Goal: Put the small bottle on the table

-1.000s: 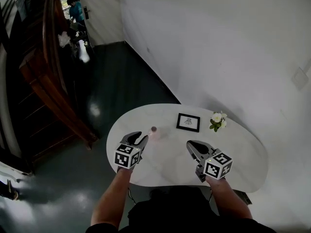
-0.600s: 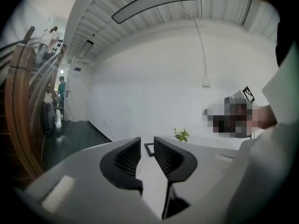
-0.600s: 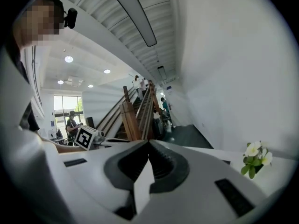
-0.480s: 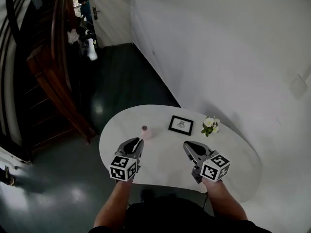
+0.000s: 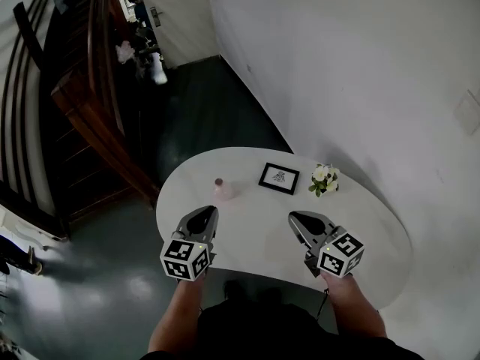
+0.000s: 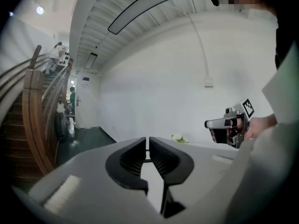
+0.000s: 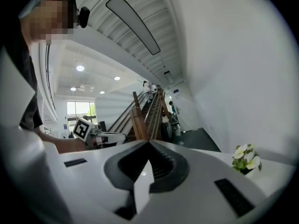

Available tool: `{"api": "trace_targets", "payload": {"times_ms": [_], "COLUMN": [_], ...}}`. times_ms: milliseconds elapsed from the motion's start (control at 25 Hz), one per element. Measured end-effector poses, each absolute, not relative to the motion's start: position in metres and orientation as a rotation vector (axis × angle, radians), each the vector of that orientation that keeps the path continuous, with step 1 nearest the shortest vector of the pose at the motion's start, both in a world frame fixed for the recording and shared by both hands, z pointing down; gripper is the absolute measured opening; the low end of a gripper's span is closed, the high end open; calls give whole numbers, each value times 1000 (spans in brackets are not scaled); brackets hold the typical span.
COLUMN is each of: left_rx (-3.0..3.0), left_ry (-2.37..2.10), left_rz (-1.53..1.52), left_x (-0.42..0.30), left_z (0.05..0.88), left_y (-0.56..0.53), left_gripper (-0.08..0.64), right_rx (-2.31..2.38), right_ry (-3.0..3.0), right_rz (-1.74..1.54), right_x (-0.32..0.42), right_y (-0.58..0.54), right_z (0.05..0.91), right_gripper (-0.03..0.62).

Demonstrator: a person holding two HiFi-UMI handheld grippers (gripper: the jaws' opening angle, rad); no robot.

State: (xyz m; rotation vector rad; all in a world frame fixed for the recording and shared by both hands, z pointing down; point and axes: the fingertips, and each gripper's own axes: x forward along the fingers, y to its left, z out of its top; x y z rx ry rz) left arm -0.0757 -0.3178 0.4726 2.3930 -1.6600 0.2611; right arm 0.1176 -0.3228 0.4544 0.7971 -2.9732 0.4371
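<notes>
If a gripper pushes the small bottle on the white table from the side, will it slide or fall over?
The small bottle stands upright and looks taller than wide, so a push near its top would probably tip it. It looks small and light, so a low push may slide it over the smooth table.

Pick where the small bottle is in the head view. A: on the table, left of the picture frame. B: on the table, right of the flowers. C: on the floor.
A: the small bottle stands on the white table, with the picture frame to its right.
</notes>
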Motion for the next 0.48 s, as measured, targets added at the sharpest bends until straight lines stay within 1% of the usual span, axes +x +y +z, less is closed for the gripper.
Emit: {"api": "trace_targets", "payload": {"times_ms": [240, 480], "left_rx": [2424, 2480], "left_ry": [-1677, -1718], "left_rz": [276, 298], "left_x": [-80, -90], "left_z": [445, 419], "left_y": [-335, -351], "left_gripper": [31, 31], "right_rx": [891, 906], "right_ry": [-2997, -3004], "right_rz": [324, 200], "right_x": [135, 130], "right_y": [-341, -357], "right_z": [427, 401], "right_gripper": [9, 9]}}
